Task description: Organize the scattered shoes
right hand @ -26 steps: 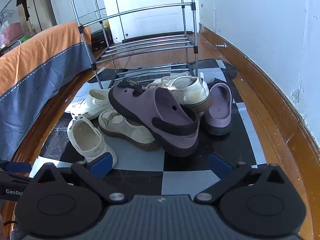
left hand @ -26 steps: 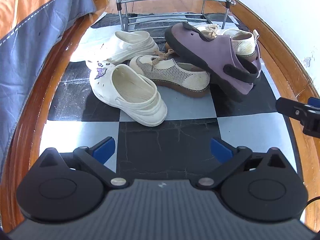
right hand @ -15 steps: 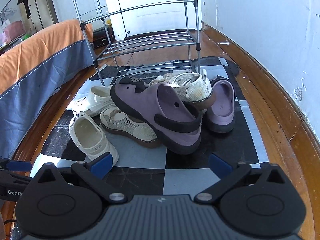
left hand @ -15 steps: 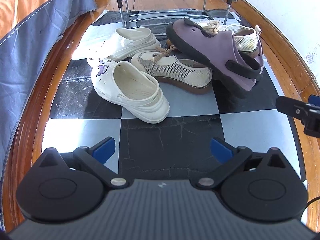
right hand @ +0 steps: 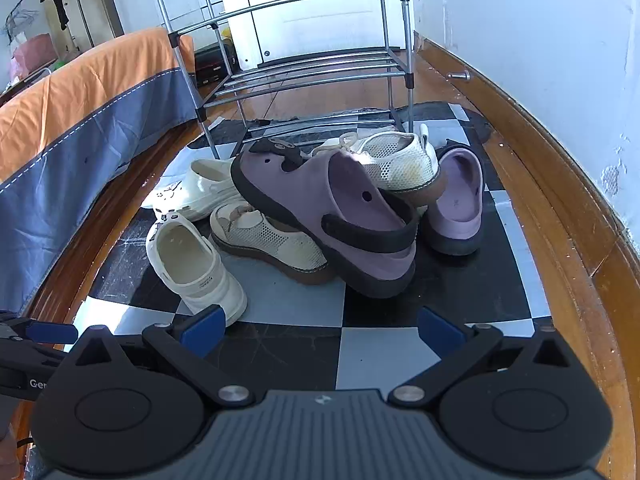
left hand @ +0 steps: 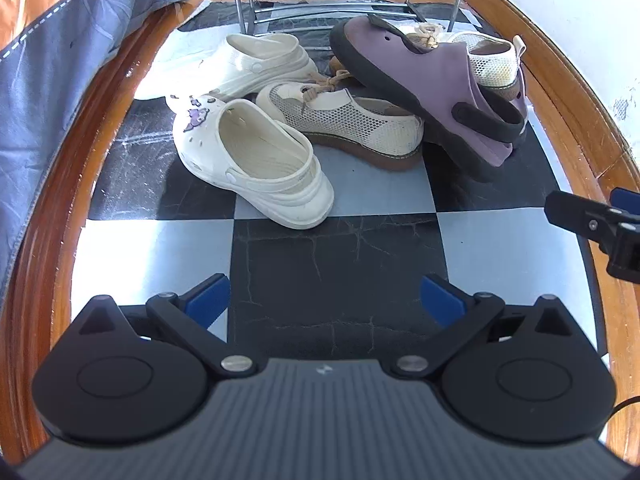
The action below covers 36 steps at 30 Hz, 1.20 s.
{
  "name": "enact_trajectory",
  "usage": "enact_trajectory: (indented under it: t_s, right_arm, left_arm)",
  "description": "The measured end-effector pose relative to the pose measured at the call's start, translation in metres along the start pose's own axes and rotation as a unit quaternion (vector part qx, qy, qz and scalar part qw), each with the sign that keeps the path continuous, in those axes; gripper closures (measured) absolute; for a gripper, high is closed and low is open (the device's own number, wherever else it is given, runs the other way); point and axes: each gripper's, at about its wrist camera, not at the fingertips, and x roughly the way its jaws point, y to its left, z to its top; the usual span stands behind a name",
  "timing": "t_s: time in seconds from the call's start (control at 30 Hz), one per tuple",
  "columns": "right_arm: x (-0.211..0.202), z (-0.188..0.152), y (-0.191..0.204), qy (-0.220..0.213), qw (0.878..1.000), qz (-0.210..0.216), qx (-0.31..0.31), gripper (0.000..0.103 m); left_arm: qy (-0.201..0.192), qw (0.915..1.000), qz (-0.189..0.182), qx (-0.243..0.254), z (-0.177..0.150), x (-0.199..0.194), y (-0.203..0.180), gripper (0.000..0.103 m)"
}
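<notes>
At far left a bed cover point(right hand: 80, 120), orange above and grey-blue below, hangs to the wooden floor point(left hand: 576, 92) alongside the checkered mat point(left hand: 332, 280). Both grippers hover low over the mat's near end, empty. The left gripper point(left hand: 325, 298) has its jaws wide apart, and the nearest white clog point(left hand: 256, 164), with a purple charm on its toe, lies ahead of it and slightly left, heel toward the camera. Behind that one a second white clog point(left hand: 264, 66) rests near the foot of the metal shoe rack point(right hand: 304, 76), which stands at the far end of the mat with nothing visible on its bars. Next comes a cream mesh lace-up shoe point(left hand: 352, 126), its heel tucked beneath a tilted purple clog point(right hand: 328, 212) with a black strap that leans across the pile. A second mesh shoe point(right hand: 400, 160) sits propped on top behind it, and the other purple clog point(right hand: 456, 204) lies flat at the right edge, nearest the skirting board and white wall point(right hand: 540, 60). The right gripper point(right hand: 320, 332), jaws likewise spread, faces the leaning purple clog, with bare mat between.
</notes>
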Motion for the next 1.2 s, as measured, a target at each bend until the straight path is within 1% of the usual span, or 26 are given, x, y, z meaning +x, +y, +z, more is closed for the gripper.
enact_trajectory:
  t_s: [0.33, 0.4, 0.67, 0.8, 0.97, 1.03, 1.1, 1.2]
  right_arm:
    - [0.009, 0.001, 0.003, 0.017, 1.0, 0.0, -0.005, 0.0]
    - [0.011, -0.004, 0.001, 0.017, 1.0, -0.003, -0.006, 0.0]
    - [0.017, -0.006, -0.002, 0.029, 1.0, 0.001, 0.003, 0.0]
    - [0.019, -0.006, 0.0, 0.031, 0.999, -0.007, -0.003, 0.0]
    - [0.022, -0.008, 0.0, 0.033, 0.999, -0.017, -0.004, 0.0]
    - [0.025, -0.006, 0.001, 0.034, 0.999, -0.033, -0.015, 0.0]
    - [0.03, -0.002, 0.006, 0.033, 0.997, -0.059, -0.047, 0.0]
    - [0.031, -0.001, 0.006, 0.036, 0.996, -0.062, -0.05, 0.0]
  left_arm:
    - [0.021, 0.9997, -0.012, -0.01, 0.002, 0.01, 0.003, 0.0]
    - [0.023, 0.9996, -0.014, -0.013, 0.002, 0.011, 0.005, 0.0]
    - [0.034, 0.9991, -0.018, -0.016, 0.002, 0.017, 0.007, 0.0]
    - [0.04, 0.9987, -0.026, -0.02, 0.001, 0.02, 0.008, 0.0]
    - [0.042, 0.9987, -0.024, -0.019, 0.001, 0.022, 0.007, 0.0]
    - [0.044, 0.9986, -0.023, -0.019, 0.001, 0.023, 0.006, 0.0]
    - [0.046, 0.9986, -0.02, -0.017, 0.0, 0.025, 0.007, 0.0]
    - [0.046, 0.9987, -0.015, -0.018, 0.001, 0.025, 0.007, 0.0]
